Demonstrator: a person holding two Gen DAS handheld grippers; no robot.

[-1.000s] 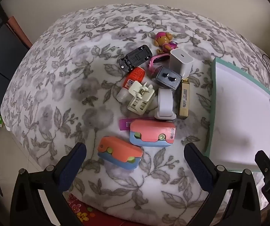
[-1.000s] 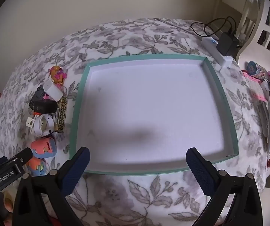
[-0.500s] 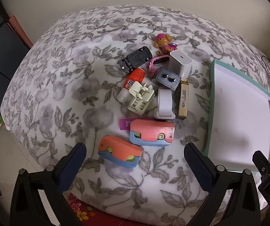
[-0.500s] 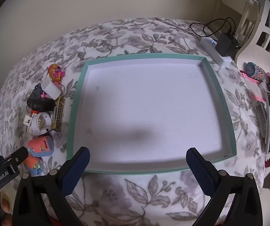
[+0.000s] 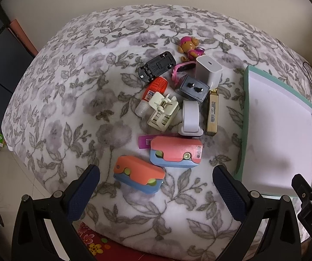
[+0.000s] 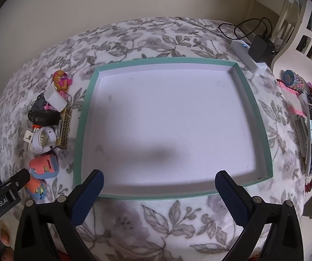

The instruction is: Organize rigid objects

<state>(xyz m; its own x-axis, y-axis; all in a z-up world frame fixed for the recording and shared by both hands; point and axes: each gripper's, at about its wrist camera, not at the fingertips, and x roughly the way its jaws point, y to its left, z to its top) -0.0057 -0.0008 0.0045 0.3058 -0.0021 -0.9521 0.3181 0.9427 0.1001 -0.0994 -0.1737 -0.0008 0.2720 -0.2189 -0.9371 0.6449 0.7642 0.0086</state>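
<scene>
— Toys and chargers point(image 5: 208, 74) lie in a heap on the flowery blanket point(image 5: 68, 100), just left of the green tray point(image 6: 86, 113).
— And the grippers?
— Left gripper point(image 5: 156, 181) and right gripper point(image 6: 159, 181) hang spread wide, holding nothing.

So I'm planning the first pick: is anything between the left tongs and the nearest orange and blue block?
Nothing visible. The left tongs stand open with the block right ahead, only bare blanket between.
</scene>
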